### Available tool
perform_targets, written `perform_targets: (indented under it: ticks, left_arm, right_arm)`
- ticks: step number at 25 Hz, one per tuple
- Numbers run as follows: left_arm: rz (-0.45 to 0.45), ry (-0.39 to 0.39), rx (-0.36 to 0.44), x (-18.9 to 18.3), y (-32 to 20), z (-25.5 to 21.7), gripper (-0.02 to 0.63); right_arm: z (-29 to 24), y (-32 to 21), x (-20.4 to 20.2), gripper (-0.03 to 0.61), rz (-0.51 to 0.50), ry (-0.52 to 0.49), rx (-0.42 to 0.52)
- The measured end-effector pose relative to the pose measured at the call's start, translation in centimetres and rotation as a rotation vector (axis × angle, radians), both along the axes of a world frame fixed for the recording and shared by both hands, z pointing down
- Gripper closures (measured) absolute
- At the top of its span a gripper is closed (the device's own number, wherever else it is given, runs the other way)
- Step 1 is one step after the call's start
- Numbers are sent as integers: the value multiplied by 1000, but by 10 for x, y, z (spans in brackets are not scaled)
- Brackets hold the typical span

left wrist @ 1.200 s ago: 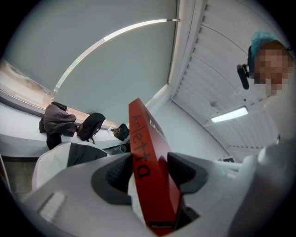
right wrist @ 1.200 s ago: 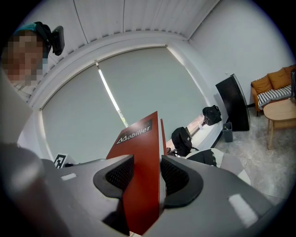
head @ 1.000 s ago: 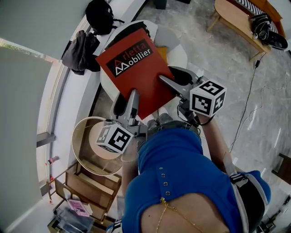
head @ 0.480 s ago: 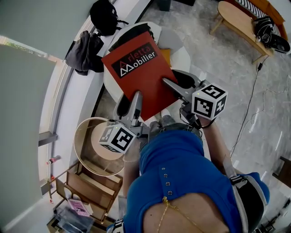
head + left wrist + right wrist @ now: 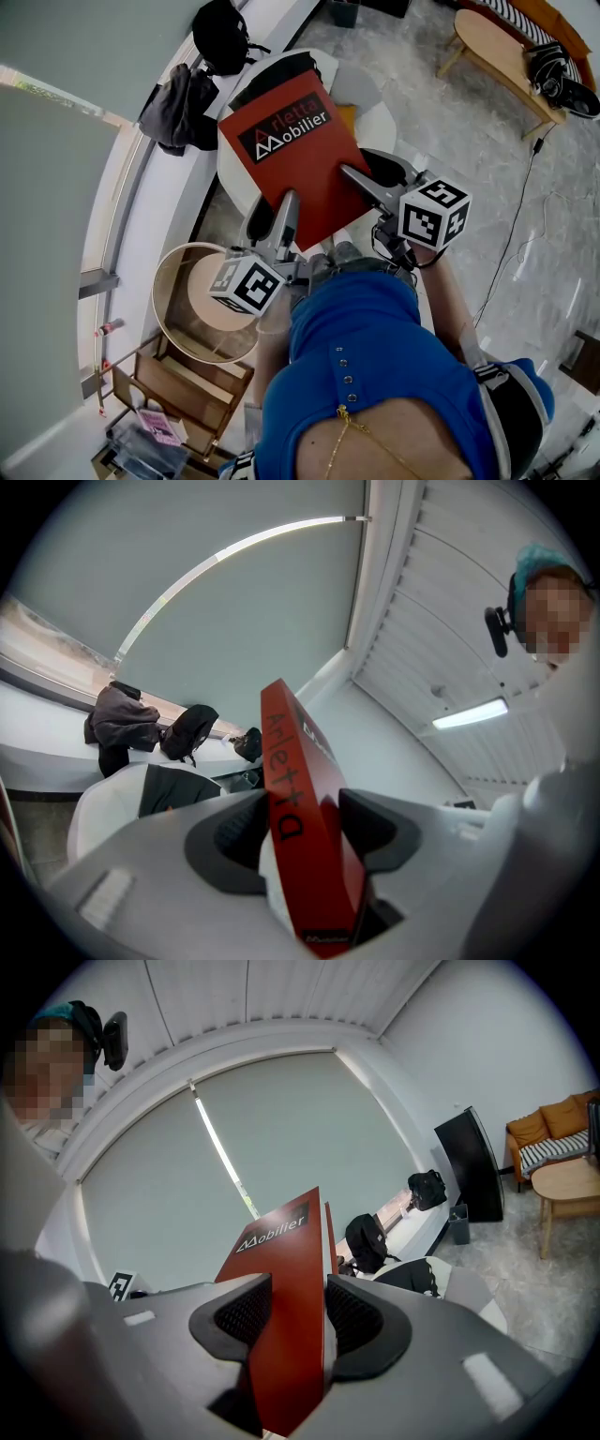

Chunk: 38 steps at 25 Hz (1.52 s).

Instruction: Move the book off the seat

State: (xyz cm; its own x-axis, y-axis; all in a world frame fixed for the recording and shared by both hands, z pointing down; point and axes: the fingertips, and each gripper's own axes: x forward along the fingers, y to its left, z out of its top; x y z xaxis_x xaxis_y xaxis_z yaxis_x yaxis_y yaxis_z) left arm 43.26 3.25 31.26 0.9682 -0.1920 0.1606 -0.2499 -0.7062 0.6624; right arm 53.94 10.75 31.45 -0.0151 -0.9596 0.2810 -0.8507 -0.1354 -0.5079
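**A:** We're looking straight down at the red book [image 5: 298,159], and both grippers are holding it.

**B:** Yes, the left gripper [image 5: 274,208] is clamping the near edge, with its pads pressing on both covers.

**A:** And the right gripper [image 5: 361,167] is biting the right-hand edge, jaws closed on the covers too.

**B:** We're seeing the book hanging tilted over the white seat [image 5: 375,120] and hiding most of it from above.

**A:** Whether it's touching the seat, we're not managing to tell.

**B:** Beyond the book, a dark cloth [image 5: 272,73] is lying on the seat. We're also spotting a black backpack [image 5: 221,36] and a grey jacket [image 5: 176,105] sitting on the window ledge [image 5: 159,216].
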Motion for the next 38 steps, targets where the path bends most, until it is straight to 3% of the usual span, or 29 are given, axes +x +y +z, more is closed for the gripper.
perform_targets:
  ticks: [26, 34, 38]
  left_arm:
    - [-35, -5, -12, 4, 3, 6, 391]
    - [-121, -10, -3, 5, 11, 7, 391]
    - [-226, -4, -6, -21, 6, 13, 391]
  right_arm:
    - [4, -1, 7, 390, -42, 11, -17]
    - [6, -2, 13, 390, -116, 2, -7]
    - [11, -19, -7, 390, -205, -1, 0]
